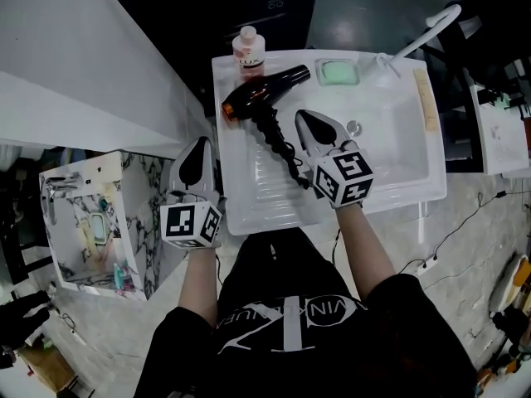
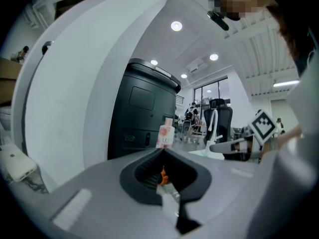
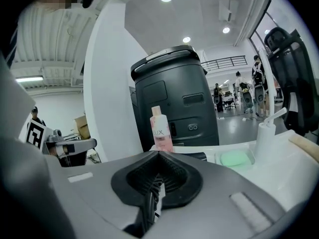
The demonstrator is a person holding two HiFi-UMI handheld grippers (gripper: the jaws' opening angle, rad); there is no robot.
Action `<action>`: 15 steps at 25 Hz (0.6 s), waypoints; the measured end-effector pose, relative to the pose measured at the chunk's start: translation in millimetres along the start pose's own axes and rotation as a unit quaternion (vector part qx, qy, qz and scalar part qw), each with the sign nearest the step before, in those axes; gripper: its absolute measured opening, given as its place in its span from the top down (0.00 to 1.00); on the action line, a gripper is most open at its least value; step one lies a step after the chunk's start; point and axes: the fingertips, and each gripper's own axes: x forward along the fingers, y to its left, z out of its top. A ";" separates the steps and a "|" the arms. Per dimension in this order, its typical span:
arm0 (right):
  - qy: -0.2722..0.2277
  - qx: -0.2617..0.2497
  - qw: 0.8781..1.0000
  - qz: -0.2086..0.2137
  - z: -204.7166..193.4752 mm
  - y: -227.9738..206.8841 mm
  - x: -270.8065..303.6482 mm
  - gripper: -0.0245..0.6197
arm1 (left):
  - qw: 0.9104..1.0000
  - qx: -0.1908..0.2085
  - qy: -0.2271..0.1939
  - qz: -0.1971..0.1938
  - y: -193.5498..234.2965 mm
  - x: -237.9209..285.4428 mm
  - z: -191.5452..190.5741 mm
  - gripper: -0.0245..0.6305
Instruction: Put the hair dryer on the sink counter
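Note:
The black hair dryer lies on the ribbed part of the white sink counter, its orange end toward the left. Its coiled cord runs down toward me. My right gripper is over the counter just right of the handle, jaws shut; the cord shows in the notch under them in the right gripper view, and part of the dryer shows past the tips. My left gripper hangs off the counter's left edge, jaws shut with nothing between them.
A pink bottle stands at the counter's back left. A green soap sits behind the basin, beside a white faucet. A white marbled shelf unit stands on the left. A tall dark machine rises behind the sink.

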 end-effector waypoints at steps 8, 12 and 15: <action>-0.039 -0.013 0.999 0.003 27.2 -1.4 -16.6 0.96 | 0.999 0.024 -0.025 0.002 -1.1 1.3 28.7 0.96; -0.060 -0.018 0.998 0.002 42.6 -2.6 -23.1 0.96 | 0.999 0.030 -0.037 0.003 -1.6 1.4 40.5 0.96; -0.072 -0.019 0.997 0.000 52.4 -3.6 -26.8 0.96 | 0.998 0.035 -0.044 0.005 -0.6 1.1 48.5 0.96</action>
